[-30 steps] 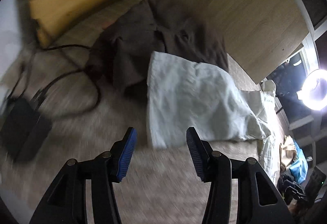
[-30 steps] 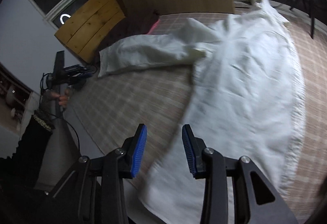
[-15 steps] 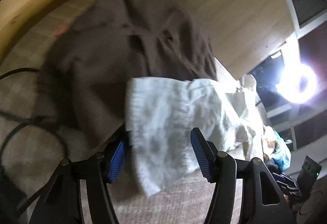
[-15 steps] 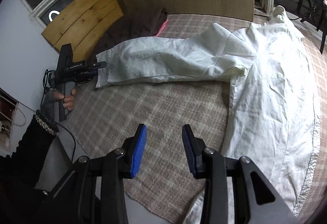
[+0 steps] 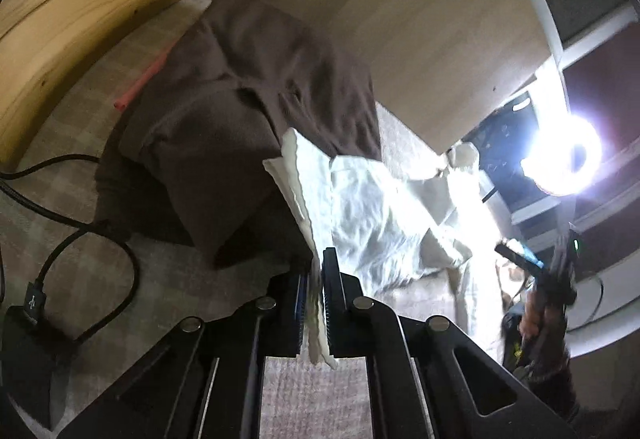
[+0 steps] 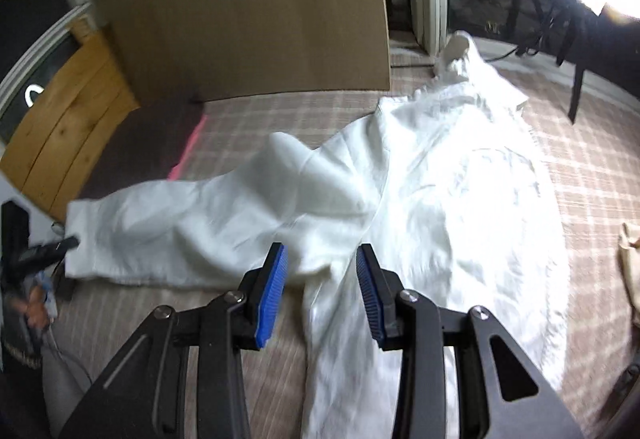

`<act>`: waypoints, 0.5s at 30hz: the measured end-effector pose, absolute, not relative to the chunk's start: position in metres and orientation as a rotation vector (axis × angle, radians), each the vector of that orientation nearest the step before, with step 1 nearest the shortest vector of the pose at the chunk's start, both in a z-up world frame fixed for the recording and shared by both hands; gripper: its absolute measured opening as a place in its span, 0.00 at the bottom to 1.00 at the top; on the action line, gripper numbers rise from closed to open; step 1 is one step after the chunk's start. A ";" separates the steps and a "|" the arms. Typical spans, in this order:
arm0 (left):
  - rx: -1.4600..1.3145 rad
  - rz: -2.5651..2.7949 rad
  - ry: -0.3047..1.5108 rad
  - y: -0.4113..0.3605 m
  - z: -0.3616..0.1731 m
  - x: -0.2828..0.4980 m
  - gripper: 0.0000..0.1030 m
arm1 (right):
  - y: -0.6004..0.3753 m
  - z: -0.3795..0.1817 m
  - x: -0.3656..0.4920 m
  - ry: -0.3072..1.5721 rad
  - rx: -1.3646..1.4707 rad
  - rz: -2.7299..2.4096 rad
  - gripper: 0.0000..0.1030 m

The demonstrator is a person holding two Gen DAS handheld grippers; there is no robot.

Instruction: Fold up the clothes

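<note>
Our left gripper [image 5: 315,279] has just closed its jaws on the cuff end of the white shirt [image 6: 460,199], and in the left wrist view the cloth is pinched flat between the blue pads, a short tail of it hanging below them. From that grip the sleeve [image 6: 208,235] runs away toward the shirt's body, which lies spread on the checked cover [image 6: 248,119].

Our right gripper [image 6: 320,281] hangs with its jaws apart and nothing between the pads; below and ahead of it is the place where the sleeve meets the body. The picture there is blurred, so we cannot say how close the fingertips are to the cloth.

Beyond the held cuff a brown garment [image 5: 240,87] sits in a heap, with a pink strip [image 5: 138,87] showing at its edge and a black cable [image 5: 96,239] looping over the cover beside it.

As we judge it, the folding has barely begun. The shirt is laid out roughly flat and one sleeve end is in hand, but no fold shows on it yet. The sleeve has still to be brought across the body, then the other side and the length, and the brown garment looks untouched.
</note>
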State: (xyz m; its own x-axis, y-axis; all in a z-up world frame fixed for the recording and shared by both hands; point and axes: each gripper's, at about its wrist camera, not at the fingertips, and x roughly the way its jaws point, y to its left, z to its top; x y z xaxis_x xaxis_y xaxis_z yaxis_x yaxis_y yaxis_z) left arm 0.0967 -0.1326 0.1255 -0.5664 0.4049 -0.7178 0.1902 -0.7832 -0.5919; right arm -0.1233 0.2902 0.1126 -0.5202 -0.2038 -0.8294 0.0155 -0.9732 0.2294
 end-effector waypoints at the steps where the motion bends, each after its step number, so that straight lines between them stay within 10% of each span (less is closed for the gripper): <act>1: -1.389 2.470 -1.000 -0.133 0.122 0.098 0.09 | 0.289 0.106 -0.132 -0.298 1.489 -2.601 0.35; 4: -1.397 2.424 -1.067 -0.136 0.109 0.099 0.31 | 0.280 0.093 -0.145 -0.300 1.520 -2.558 0.35; 15: -1.438 2.412 -1.045 -0.115 0.076 0.086 0.40 | 0.250 0.093 -0.144 -0.218 1.515 -2.505 0.35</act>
